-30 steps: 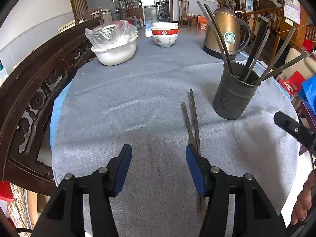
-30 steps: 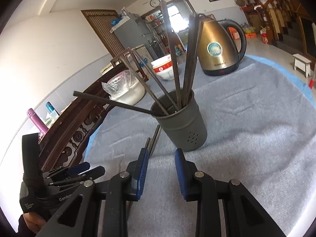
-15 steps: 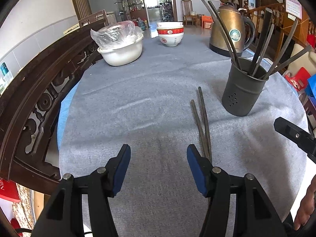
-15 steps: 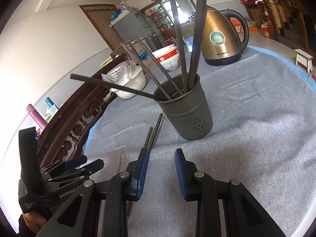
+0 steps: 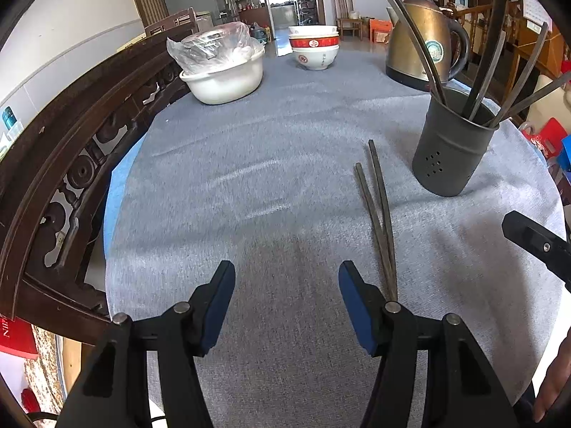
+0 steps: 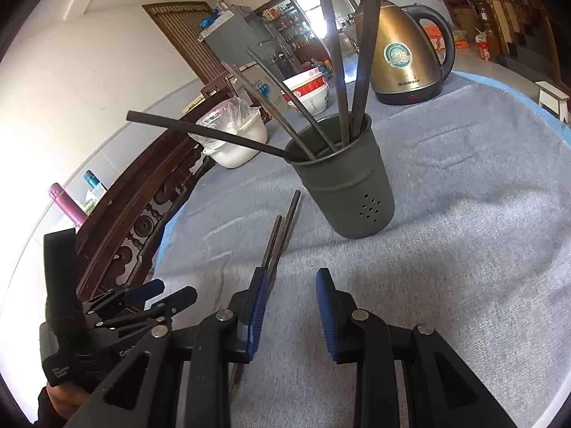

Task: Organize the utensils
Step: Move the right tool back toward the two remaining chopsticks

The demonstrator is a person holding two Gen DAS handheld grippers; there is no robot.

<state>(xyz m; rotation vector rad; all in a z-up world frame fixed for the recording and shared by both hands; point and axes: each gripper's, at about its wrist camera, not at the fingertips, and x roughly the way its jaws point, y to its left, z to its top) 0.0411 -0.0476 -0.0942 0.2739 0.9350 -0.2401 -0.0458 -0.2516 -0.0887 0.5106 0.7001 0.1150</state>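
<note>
The left gripper point(image 5: 286, 287) is apart with nothing in it. The right gripper point(image 6: 291, 292) is a little apart and holds nothing too. Two loose chopsticks point(image 5: 380, 210) lie flat on the gray cloth point(image 5: 249, 178), at about 1 o'clock from the left gripper. Farther off, at 2 o'clock, stands the gray cup point(image 5: 449, 153) with more chopsticks inside. Behind it sits the gold kettle point(image 5: 424, 46).

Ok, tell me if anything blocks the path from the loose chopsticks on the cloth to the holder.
Nothing visible does. The two chopsticks lie on bare grey cloth beside the holder. Only the chopsticks already leaning out of the holder crowd its mouth.
</note>
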